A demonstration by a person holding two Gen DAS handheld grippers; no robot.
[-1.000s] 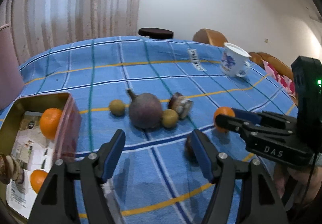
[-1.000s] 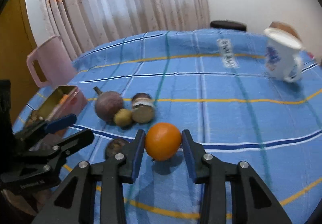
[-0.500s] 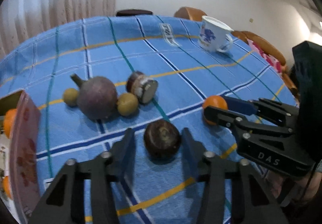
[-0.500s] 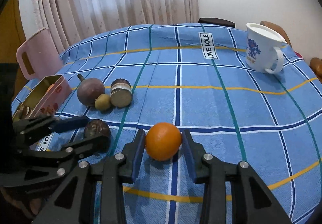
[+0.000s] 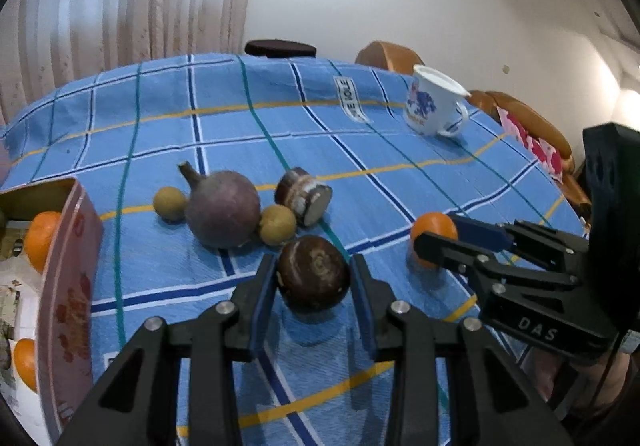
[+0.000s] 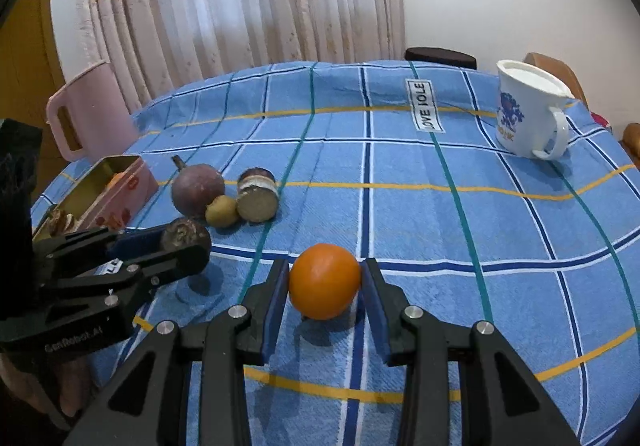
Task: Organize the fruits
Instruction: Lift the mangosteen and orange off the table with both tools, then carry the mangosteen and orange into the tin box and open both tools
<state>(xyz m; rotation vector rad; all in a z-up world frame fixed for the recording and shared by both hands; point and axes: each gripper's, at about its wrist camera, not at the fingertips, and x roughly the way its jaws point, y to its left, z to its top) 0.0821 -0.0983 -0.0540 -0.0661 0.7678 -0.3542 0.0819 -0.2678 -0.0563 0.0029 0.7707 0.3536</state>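
Both grippers engaged, one fruit each. Landmark for positions: the pink tin (image 5: 68, 286), which sits open at the left edge of the blue checked cloth (image 5: 360, 173).

Left gripper (image 5: 313, 278): fingers closed onto the dark brown round fruit (image 5: 313, 273), pads pressing both flanks. The fruit appears raised slightly off the cloth, a shadow lying under it. It is near the tin, to its right.

Right gripper (image 6: 325, 282): fingers clamped on the orange (image 6: 325, 281), contact at its widest part. This one is well apart from the tin, farther right than the brown fruit.

Tin already holds at least two oranges (image 5: 40, 242). Loose fruit between the tin and the grippers: a large purple fruit with stem (image 5: 222, 213), two small yellow-brown ones (image 5: 277, 225) touching or just beside it, and a brown cut-ended piece (image 5: 304, 195) lying on its side.

Risks, as judged:
- Both loads are round and smooth and held only at two narrow pads; any tilt or loosened squeeze could let one roll out and travel across the cloth.
- The left gripper's path to the tin passes close by the purple fruit cluster; a low carry could knock those pieces.
- Both grippers heading for the same tin could collide, since the two already sit near each other.
- A drop from height into the tin could bounce out or strike the oranges inside.
- The white mug (image 6: 528, 113) is well apart from the tin; low risk.
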